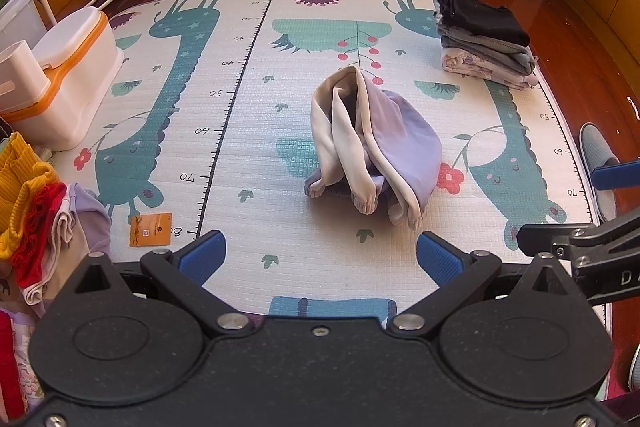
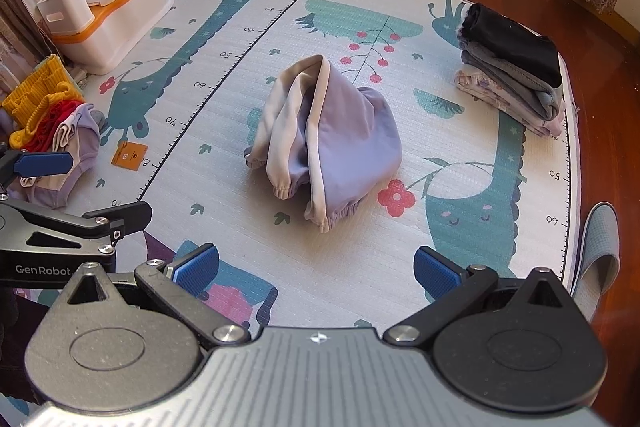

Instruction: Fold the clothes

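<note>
A crumpled lilac and cream garment point(image 1: 368, 143) point(image 2: 328, 143) lies bunched in the middle of the play mat point(image 1: 248, 147) point(image 2: 224, 99), its cuffed ends pointing toward me. My left gripper point(image 1: 320, 259) hovers just in front of it, open and holding nothing. My right gripper point(image 2: 316, 271) is likewise open and apart from the cloth; its black frame shows at the right edge of the left wrist view. A stack of folded clothes point(image 1: 486, 41) point(image 2: 512, 67) with a black piece on top sits at the mat's far right corner.
A heap of unfolded clothes point(image 1: 36, 211) point(image 2: 52, 119), yellow, red and lilac, lies at the left. A white and orange bin point(image 1: 72, 75) point(image 2: 116, 15) stands behind it. An orange tag point(image 1: 150, 229) point(image 2: 129, 155) lies on the mat. A grey slipper point(image 1: 598, 163) point(image 2: 598, 251) rests at the right edge.
</note>
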Action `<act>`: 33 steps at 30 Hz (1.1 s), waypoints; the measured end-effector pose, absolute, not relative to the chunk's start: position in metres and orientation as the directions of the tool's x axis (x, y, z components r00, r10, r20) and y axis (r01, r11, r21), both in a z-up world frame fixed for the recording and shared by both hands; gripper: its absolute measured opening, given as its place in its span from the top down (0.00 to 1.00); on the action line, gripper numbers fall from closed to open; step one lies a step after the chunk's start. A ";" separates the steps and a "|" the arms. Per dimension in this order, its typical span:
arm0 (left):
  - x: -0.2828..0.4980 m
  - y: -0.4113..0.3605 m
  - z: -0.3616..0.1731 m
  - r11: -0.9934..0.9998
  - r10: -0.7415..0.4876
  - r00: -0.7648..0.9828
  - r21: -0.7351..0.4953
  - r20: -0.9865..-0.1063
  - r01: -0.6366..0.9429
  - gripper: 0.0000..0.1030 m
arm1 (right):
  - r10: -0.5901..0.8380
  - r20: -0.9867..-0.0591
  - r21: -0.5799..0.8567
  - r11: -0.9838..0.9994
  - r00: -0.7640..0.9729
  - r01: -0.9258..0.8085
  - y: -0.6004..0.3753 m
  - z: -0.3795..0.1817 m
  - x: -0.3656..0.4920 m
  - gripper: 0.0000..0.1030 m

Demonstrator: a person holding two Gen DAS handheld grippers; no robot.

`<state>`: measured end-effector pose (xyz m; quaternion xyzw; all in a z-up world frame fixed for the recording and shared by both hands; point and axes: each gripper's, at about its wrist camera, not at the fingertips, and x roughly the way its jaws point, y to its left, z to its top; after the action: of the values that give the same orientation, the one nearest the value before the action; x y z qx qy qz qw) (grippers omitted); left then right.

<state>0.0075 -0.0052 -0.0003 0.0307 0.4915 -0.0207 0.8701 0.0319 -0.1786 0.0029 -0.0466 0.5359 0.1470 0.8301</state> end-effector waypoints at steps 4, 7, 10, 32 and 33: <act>0.018 -0.004 -0.005 0.994 -0.029 0.483 0.026 -0.875 0.107 0.00 | 0.203 -0.912 0.079 0.940 0.357 -0.332 -0.178 -0.004 0.044 0.00; 0.028 -0.001 -0.011 0.990 -0.051 0.452 0.014 -0.891 0.139 0.00 | 0.205 -0.917 0.079 0.935 0.342 -0.347 -0.183 -0.009 0.055 0.00; 0.038 0.000 -0.018 0.985 -0.062 0.413 0.012 -0.909 0.173 0.00 | 0.223 -0.920 0.105 0.932 0.322 -0.346 -0.191 -0.015 0.066 0.00; 0.113 0.003 -0.052 0.826 -0.071 0.352 0.143 -0.933 0.545 0.00 | 0.209 -0.953 0.052 0.827 0.221 -0.559 -0.159 -0.083 0.108 0.10; 0.113 0.001 -0.057 0.819 -0.069 0.339 0.141 -0.938 0.556 0.00 | 0.204 -0.954 0.046 0.824 0.220 -0.565 -0.159 -0.089 0.110 0.11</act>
<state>0.1132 0.0012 -0.0574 0.2260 0.5394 -0.1986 0.7864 0.1099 -0.1595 -0.0892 -0.1578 0.5714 0.2514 0.7651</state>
